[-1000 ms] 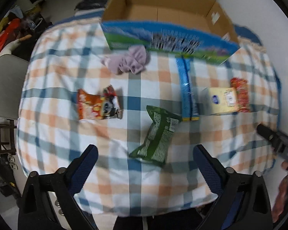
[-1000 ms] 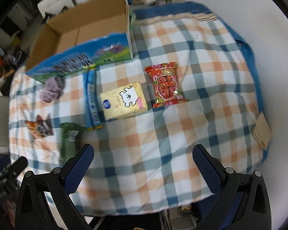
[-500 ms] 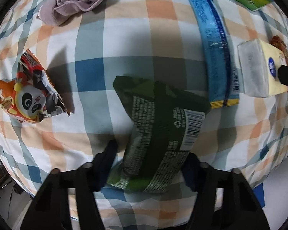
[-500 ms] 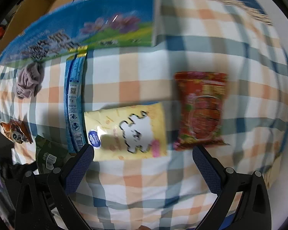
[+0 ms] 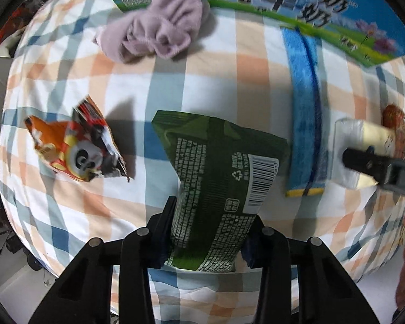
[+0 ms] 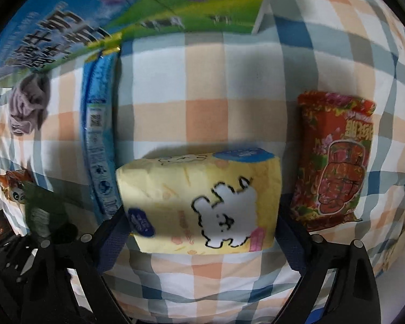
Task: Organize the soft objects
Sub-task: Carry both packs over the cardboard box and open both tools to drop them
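Left gripper (image 5: 206, 232) is clamped on the near end of the green snack bag (image 5: 221, 172) — fingers pinching it from both sides, bag's far end apparently resting on the checked cloth (image 5: 175, 86). Right gripper (image 6: 199, 232) is spread wide around the yellow tissue pack (image 6: 202, 202); fingers flank its two short sides, but whether they touch it can't be told, so no confirmed hold.

Just beyond, on the cloth: orange panda snack bag (image 5: 75, 154) left of the green bag, long blue packet (image 5: 306, 113) between green bag and tissue pack, red snack packet (image 6: 334, 159) just beside the tissue pack on the right. Further out, the crumpled purple cloth (image 5: 156, 35) sits against the printed milk carton box (image 5: 297, 2) at the far edge.

Progress, judged: early. Nothing shows as sorted — all six items are on the cloth, none visibly in the box (interior not in view here). Two picks in hand, left one secured, right one pending closure. Four items untouched after that.
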{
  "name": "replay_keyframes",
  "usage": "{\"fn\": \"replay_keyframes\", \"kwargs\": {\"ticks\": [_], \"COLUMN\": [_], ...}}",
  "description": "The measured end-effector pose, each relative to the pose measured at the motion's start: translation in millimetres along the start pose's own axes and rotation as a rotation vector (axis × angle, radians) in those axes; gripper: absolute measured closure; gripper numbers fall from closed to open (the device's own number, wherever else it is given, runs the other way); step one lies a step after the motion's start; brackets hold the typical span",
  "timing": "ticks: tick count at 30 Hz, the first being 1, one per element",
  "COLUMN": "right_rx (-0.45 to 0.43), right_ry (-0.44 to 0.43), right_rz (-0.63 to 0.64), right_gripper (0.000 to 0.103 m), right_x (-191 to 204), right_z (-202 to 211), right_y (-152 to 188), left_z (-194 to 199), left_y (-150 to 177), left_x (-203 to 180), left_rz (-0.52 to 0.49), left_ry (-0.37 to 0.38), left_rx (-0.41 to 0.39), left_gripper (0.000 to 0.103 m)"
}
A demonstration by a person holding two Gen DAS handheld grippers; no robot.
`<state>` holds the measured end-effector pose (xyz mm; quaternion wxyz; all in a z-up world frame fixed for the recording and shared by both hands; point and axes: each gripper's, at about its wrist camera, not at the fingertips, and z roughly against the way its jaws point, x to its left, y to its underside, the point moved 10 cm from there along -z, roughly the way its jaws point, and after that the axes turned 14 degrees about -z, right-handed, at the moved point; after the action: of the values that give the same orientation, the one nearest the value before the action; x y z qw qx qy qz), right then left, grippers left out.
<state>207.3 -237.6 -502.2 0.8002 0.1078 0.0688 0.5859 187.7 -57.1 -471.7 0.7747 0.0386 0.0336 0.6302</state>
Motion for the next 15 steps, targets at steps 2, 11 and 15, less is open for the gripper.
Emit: {"fn": "replay_keyframes", "kwargs": {"ticks": [2,11,15], "right_rx": [-0.001,-0.043,-0.087], "right_ry": [-0.006,-0.074,-0.136], "right_rz": [0.002,-0.012,-0.014], "right_gripper": [0.006,0.007,0.007], "right_x": [3.2,-26.7,-29.7], "right_z": [-3.0,41.0,78.8], "right_y": [-0.6,19.2,31.1], "left_z": [15.6,105.3,148.5], "left_y": [-3.7,-27.9,-39.4], "left_x": [0.7,-12.3,-19.7], "left_rz": [0.009,0.019,-0.004], "left_ry": [-0.005,-0.016,0.007], "left_rx": [-0.023,-0.175,-0.253], "left_gripper": [0.066,0.067,0.067]}}
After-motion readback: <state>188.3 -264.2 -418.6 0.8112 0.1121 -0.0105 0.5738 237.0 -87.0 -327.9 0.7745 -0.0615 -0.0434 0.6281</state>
